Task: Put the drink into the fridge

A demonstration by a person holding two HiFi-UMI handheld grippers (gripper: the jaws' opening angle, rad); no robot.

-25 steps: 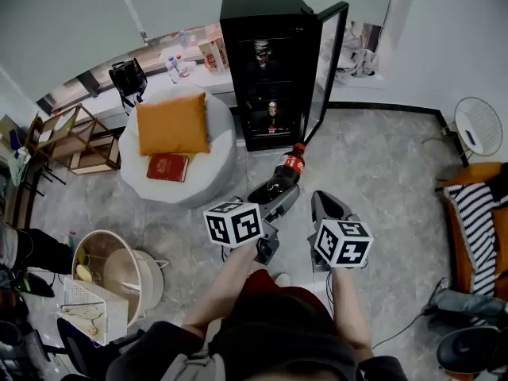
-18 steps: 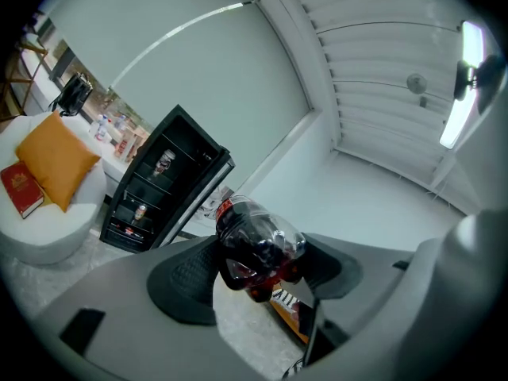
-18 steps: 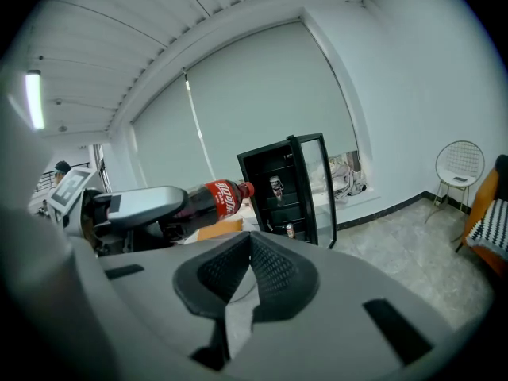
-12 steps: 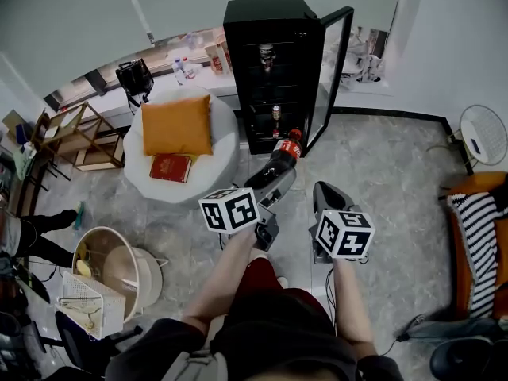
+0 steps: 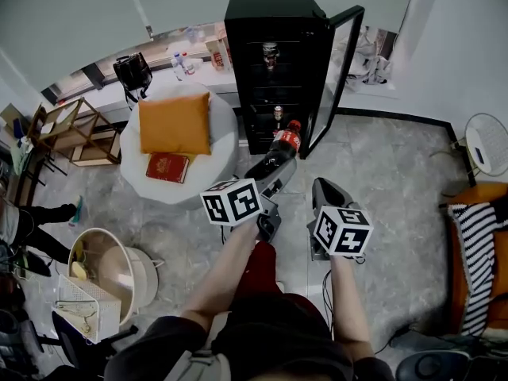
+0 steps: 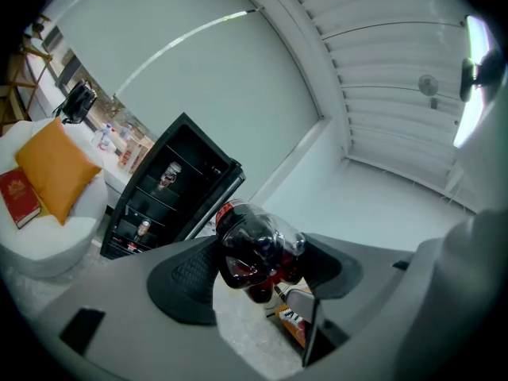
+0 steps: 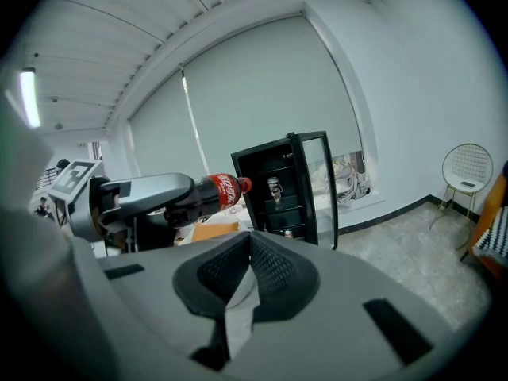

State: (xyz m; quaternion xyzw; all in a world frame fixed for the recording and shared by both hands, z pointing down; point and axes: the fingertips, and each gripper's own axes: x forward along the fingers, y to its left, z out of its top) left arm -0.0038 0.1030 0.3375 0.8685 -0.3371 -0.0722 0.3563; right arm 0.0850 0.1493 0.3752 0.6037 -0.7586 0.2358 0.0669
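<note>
A dark cola bottle [image 5: 282, 148] with a red label and cap lies nearly level in my left gripper [image 5: 274, 167], whose pads are shut on its body; its cap points toward the black fridge [image 5: 274, 18]. The fridge's glass door [image 5: 340, 62] stands open to the right, and cans [image 5: 271, 53] sit on the shelves. In the left gripper view the bottle [image 6: 254, 248] fills the gap between the pads, with the fridge [image 6: 171, 181] beyond. My right gripper [image 5: 324, 202] hangs beside it, shut and empty. The right gripper view shows the bottle [image 7: 213, 192] short of the fridge [image 7: 278, 182].
Left of the fridge is a white round pouf [image 5: 214, 161] with an orange cushion [image 5: 173, 123] and a red book [image 5: 167, 167]. A beige bin [image 5: 111, 272] and a wooden rack [image 5: 59, 133] are at the left. A wire chair [image 5: 486, 137] and striped cloth [image 5: 476, 236] are at the right.
The bottle and both grippers have come closer to the open fridge; the cap now overlaps the fridge's lower front in the head view. The grip on the bottle is unchanged.
</note>
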